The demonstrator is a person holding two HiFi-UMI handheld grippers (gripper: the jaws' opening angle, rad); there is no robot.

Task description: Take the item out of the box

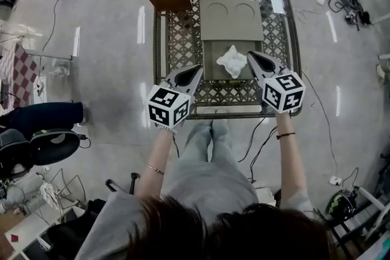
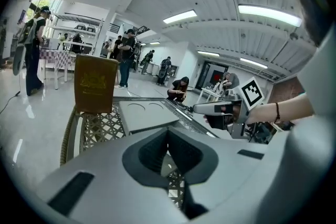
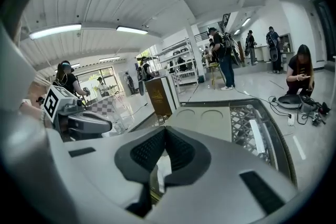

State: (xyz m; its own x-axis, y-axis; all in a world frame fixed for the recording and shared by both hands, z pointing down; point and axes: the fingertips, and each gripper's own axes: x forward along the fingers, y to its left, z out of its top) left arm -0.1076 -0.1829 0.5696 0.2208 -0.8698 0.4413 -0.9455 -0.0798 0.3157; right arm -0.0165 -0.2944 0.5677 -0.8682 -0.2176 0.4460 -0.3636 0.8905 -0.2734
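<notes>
Lying crumpled, white item [image 1: 232, 61], flat grey box [image 1: 230, 20], lattice-patterned table [image 1: 178, 45]

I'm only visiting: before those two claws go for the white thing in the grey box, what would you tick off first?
1. Grey box open, lid laid back: ok.
2. White item uncovered, nothing on it: ok.
3. Right gripper jaws apart for a grab: not ok, shut.
4. Left gripper jaws apart: not ok, shut.
5. White item loose in the box: cannot tell.
</notes>
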